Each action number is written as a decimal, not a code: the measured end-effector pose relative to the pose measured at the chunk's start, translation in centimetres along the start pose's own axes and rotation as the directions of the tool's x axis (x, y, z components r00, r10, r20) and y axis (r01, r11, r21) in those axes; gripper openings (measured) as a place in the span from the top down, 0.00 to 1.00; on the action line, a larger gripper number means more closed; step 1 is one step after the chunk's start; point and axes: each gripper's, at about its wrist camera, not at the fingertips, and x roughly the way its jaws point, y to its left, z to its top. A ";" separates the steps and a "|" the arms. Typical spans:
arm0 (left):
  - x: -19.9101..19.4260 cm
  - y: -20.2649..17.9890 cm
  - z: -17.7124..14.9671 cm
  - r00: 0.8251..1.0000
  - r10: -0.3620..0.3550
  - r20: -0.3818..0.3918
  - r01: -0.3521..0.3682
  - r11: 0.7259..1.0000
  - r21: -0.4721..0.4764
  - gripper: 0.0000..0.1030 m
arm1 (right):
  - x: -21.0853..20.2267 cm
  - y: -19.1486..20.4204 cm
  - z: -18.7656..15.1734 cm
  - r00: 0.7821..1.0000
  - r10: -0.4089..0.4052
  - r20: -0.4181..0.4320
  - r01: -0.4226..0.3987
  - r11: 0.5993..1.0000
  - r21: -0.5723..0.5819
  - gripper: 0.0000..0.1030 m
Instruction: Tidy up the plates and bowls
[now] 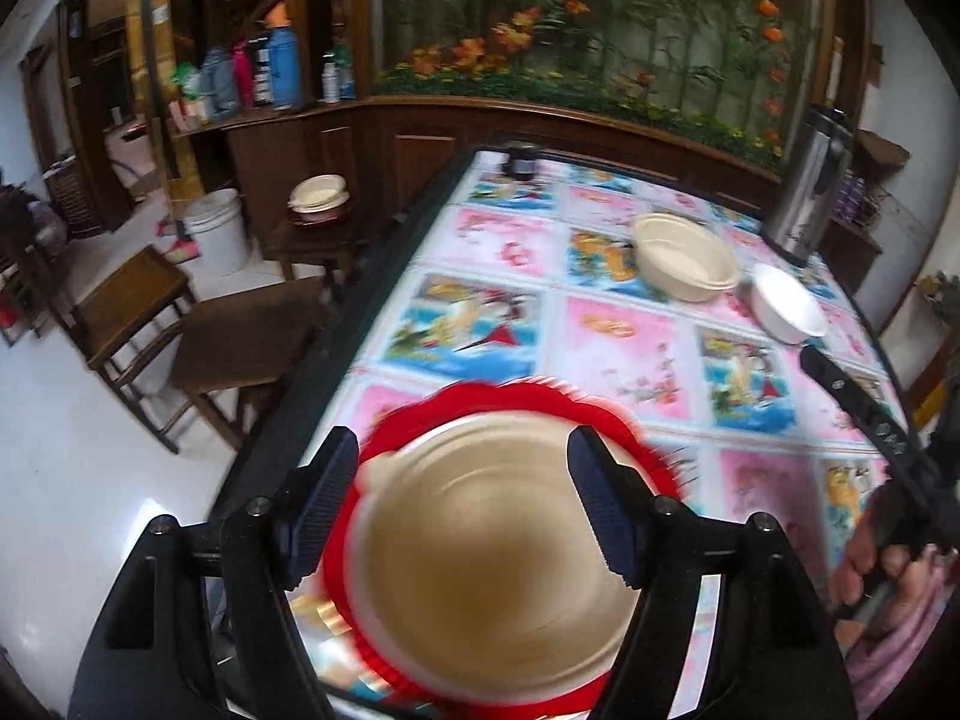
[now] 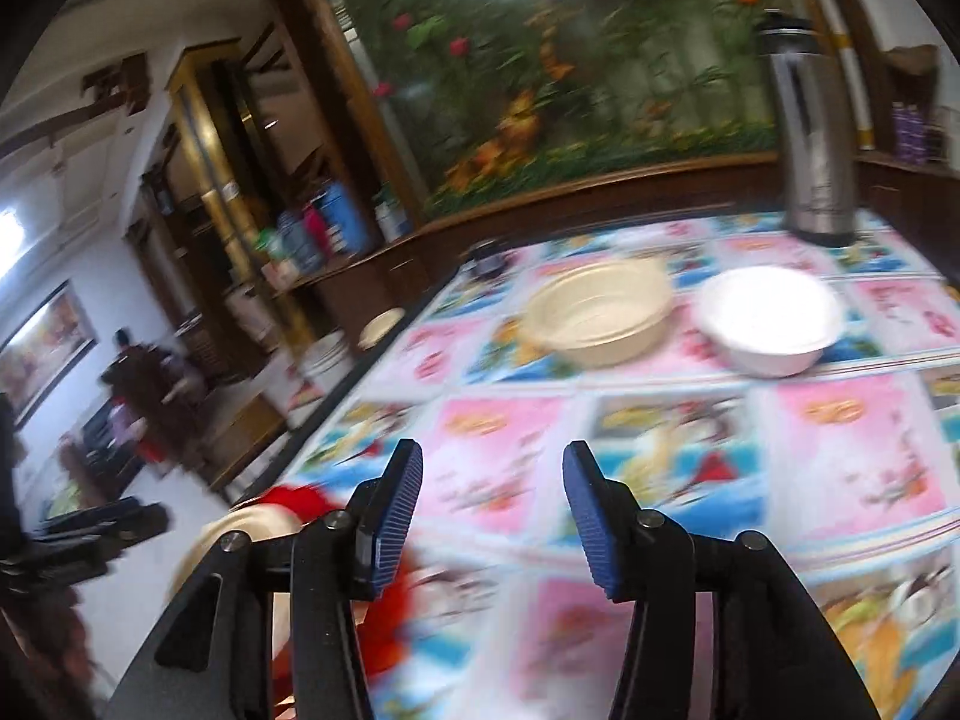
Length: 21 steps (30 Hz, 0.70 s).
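Tan bowl (image 1: 504,546) between parted, untouching fingers (image 1: 324,504)

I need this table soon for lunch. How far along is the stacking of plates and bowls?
Done, it seems: a beige bowl sits on the red plate at the near edge. In hand: nothing; the left gripper is open above that bowl, and the right gripper is open over bare tablecloth. Left: the cream bowl and white bowl stand apart, unstacked, at the far side.
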 end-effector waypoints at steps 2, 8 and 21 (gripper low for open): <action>1.0 -2.0 1.4 0.999 -0.029 -0.024 0.029 0.999 0.015 0.30 | 0.2 -2.0 0.2 0.999 -0.039 0.017 0.039 0.999 0.003 0.49; 5.2 -7.0 6.0 0.982 -0.127 -0.139 0.128 0.992 -0.004 0.30 | 0.6 -6.6 0.8 0.993 -0.111 0.051 0.111 0.994 0.009 0.42; 18.0 -13.9 14.5 0.963 -0.053 -0.264 0.003 0.983 -0.184 0.30 | 1.1 -10.0 2.0 0.992 -0.120 0.028 0.118 0.991 0.056 0.42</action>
